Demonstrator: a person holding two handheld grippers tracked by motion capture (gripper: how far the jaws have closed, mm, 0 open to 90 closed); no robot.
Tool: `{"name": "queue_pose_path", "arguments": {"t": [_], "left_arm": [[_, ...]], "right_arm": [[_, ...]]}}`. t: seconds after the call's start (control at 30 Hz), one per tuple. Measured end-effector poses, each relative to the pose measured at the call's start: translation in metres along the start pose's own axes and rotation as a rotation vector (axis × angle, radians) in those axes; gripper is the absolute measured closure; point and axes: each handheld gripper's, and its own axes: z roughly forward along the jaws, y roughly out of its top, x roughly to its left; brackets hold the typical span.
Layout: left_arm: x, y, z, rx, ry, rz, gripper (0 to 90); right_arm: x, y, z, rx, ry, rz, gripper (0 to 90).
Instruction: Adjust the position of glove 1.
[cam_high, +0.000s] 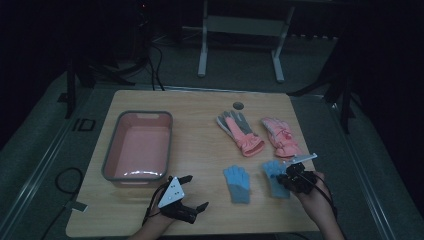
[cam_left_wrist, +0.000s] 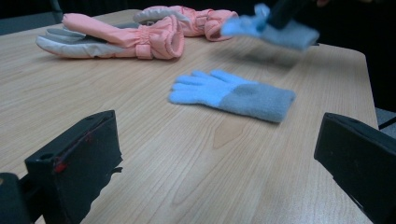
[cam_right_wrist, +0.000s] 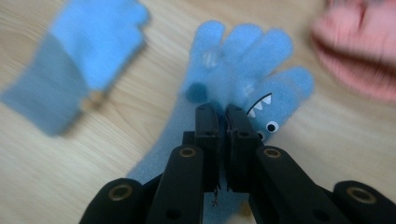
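Note:
Two blue knit gloves are at the table's front right. One blue glove (cam_high: 237, 183) (cam_left_wrist: 233, 93) (cam_right_wrist: 79, 60) lies flat. The other blue glove (cam_high: 274, 175) (cam_right_wrist: 247, 65), with a shark face on it, is pinched near its palm by my right gripper (cam_high: 282, 179) (cam_right_wrist: 223, 112), whose jaws are shut on the fabric. In the left gripper view this held glove (cam_left_wrist: 275, 28) hangs raised above the wood. My left gripper (cam_high: 197, 191) (cam_left_wrist: 219, 158) stands open near the front edge, pointing toward the flat glove, with nothing between its jaws.
A pink basin with a grey rim (cam_high: 111, 150) stands at the left. Two pink and grey padded gloves (cam_high: 240, 131) (cam_high: 281, 137) (cam_left_wrist: 121, 39) lie behind the blue ones. A small round cap (cam_high: 238, 105) sits near the back edge.

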Motion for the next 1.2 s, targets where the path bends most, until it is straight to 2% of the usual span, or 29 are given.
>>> {"name": "queue_pose_path", "arguments": {"t": [0.2,0.23,0.3,0.4,0.43,0.47,0.63,0.67,0.8,0.83,1.0,1.2], "left_arm": [[0.0,0.0,0.0,0.0,0.004,0.003,0.5],[0.0,0.0,0.0,0.0,0.004,0.003,0.5],[0.0,0.0,0.0,-0.001,0.003,0.003,0.5],[0.0,0.0,0.0,-0.002,0.002,0.001,0.5],[0.0,0.0,0.0,-0.002,0.002,0.001,0.5],[0.0,0.0,0.0,-0.002,0.001,0.001,0.5],[0.0,0.0,0.0,-0.002,0.001,0.003,0.5],[0.0,0.0,0.0,-0.002,0.001,0.003,0.5],[0.0,0.0,0.0,-0.003,0.0,0.001,0.5],[0.0,0.0,0.0,-0.003,0.0,0.002,0.5],[-0.001,0.0,0.0,-0.001,-0.001,0.005,0.5],[-0.001,0.0,0.0,-0.001,-0.001,0.007,0.5]], "right_arm": [[0.022,0.026,-0.014,-0.042,0.018,-0.057,85.5],[0.022,0.026,-0.014,-0.042,0.018,-0.057,85.5],[0.036,0.036,-0.014,-0.048,0.036,-0.085,85.5],[0.047,0.044,-0.01,-0.046,0.072,-0.092,85.5],[0.047,0.044,-0.01,-0.046,0.072,-0.092,85.5],[0.056,0.048,-0.004,-0.035,0.087,-0.095,85.5],[0.071,0.053,0.008,-0.032,0.127,-0.086,85.4],[0.078,0.054,0.013,-0.03,0.141,-0.083,85.5],[0.084,0.053,0.021,-0.019,0.139,-0.074,85.4],[0.087,0.052,0.026,-0.012,0.155,-0.059,85.3],[0.089,0.047,0.037,0.005,0.15,-0.039,85.3],[0.093,0.044,0.052,0.048,0.146,-0.048,84.8]]}}
